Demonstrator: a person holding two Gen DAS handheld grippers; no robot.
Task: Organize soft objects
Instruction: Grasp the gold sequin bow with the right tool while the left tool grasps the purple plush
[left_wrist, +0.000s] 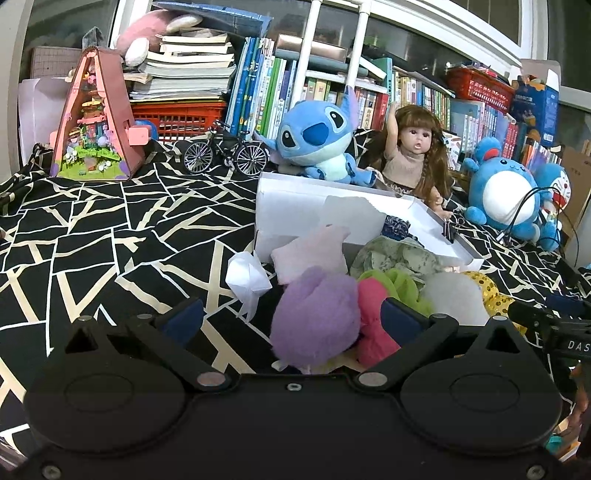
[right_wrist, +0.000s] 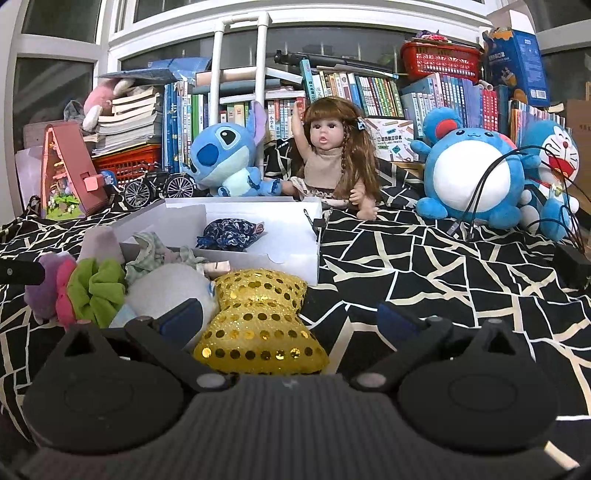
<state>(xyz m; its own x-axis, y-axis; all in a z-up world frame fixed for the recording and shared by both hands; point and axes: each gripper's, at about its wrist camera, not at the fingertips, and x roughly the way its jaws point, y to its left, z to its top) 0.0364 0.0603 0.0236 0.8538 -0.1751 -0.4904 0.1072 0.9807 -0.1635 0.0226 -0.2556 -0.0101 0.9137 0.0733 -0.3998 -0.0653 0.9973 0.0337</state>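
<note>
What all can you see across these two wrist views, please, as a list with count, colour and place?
White box: one, open, mid-cloth.
Dark blue patterned fabric piece: one, inside the box.
Gold sequinned cushion: one, in front of the box, between the right fingers.
Purple fluffy piece: one, between the left fingers.
Pink, green and white soft pieces: one each, piled beside the cushion.
Stitch plush: one, blue, behind the box.
Doll: one, brown hair, arm raised.
Round plush: one, blue and white, right.
Model bicycle: one, black.
Books: many, back shelf.
Left gripper: open.
Right gripper: open.
</note>
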